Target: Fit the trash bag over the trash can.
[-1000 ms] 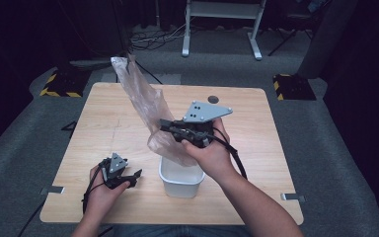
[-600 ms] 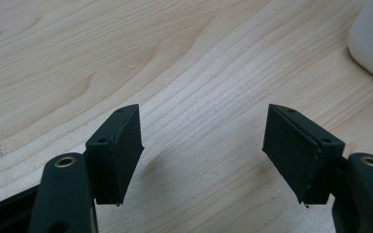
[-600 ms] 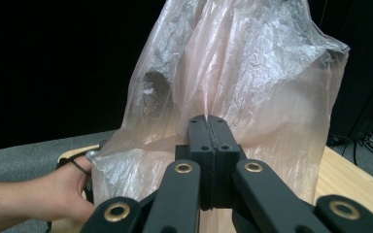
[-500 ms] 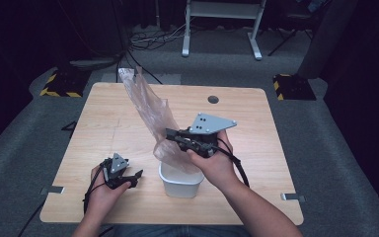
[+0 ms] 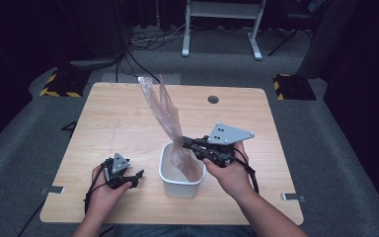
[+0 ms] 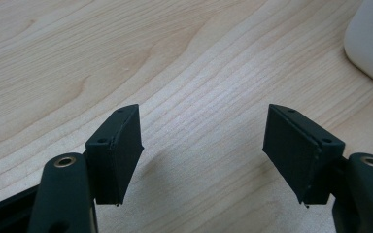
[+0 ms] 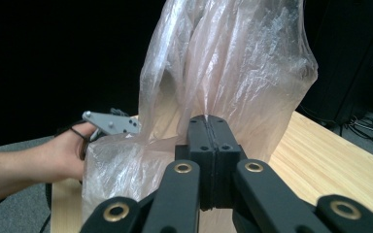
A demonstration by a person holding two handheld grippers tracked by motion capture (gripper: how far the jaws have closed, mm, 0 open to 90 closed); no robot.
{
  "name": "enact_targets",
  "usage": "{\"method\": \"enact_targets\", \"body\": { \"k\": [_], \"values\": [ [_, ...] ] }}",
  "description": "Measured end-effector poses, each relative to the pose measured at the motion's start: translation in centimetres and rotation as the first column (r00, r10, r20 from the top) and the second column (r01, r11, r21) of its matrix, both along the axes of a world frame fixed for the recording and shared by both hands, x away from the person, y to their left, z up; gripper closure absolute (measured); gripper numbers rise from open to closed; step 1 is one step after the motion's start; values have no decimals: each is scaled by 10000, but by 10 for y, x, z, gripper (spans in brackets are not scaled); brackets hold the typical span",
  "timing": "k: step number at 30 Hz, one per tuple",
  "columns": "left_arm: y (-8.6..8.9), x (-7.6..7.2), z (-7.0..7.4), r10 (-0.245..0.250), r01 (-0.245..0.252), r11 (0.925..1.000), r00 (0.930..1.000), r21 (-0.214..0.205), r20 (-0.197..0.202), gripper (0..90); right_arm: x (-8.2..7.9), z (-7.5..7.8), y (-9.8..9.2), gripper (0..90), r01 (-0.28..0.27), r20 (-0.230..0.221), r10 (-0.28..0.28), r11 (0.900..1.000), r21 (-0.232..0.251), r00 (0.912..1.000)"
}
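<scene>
Clear plastic bag (image 5: 170, 123), crinkled, lower end inside the white bin (image 5: 170, 181), the rest standing up tall and leaning toward the far-left of the tabletop (image 5: 118, 118). Right gripper (image 5: 186, 144) clamped tight on the bag film just above the bin's rim, at the bin's far-right side; in the right gripper view the jaws meet flush with film (image 7: 233, 73) pinched between them and ballooning above. Bin sits near the front edge of the tabletop, roughly centre, between both hands. Left gripper (image 5: 137, 174) rests low on the wood just left of the bin, jaws spread wide with nothing between them, bare wood grain (image 6: 199, 111) in the gap; bin wall (image 6: 369, 43) at the upper right corner of the left gripper view, apart from the fingers (image 6: 298, 150).
</scene>
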State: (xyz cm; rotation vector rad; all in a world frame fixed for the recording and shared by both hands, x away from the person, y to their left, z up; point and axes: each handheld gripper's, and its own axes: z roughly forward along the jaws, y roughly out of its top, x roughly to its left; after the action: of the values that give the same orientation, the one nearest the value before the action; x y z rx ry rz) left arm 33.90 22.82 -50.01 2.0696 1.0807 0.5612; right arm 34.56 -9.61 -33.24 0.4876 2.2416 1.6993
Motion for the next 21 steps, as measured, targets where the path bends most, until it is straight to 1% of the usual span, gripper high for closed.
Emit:
{"method": "enact_targets", "body": {
  "k": [3,10,13,14,15,17,19,20,21],
  "values": [
    [0,0,0,5,-5,10000,10000,-39,3,302,-2,-4,-3,900,39,-59,-39,10000,-20,10000],
    [-1,-1,0,25,-24,10000,10000,-47,32,302,-6,-25,-13,892,183,-393,-191,9996,-198,9990],
    [0,-1,1,-9,9,10000,10000,-1,95,302,-8,-34,-16,866,206,-549,-226,9991,-367,9982],
    [-1,-2,2,13,-13,9999,10000,-115,57,302,-9,-36,-17,854,215,-594,-240,9989,-422,9979],
    [-1,-2,3,-26,27,10000,9999,-79,107,302,-10,-39,-19,838,227,-633,-257,9986,-474,9977],
    [-2,-2,4,-99,99,9999,9999,-59,85,302,-12,-42,-21,775,299,-685,-344,9974,-660,9971],
    [-6,-6,10,-201,204,9996,9997,-189,170,301,-14,-46,-22,640,396,-781,-454,9964,-748,9959],
    [-7,-7,13,-305,308,9995,9992,-105,249,301,-14,-47,-24,559,477,-800,-534,9963,-721,9954],
    [-8,-9,17,-329,333,9994,9989,-122,334,301,-15,-48,-25,491,529,-823,-591,9957,-755,9949]
  ]
}}
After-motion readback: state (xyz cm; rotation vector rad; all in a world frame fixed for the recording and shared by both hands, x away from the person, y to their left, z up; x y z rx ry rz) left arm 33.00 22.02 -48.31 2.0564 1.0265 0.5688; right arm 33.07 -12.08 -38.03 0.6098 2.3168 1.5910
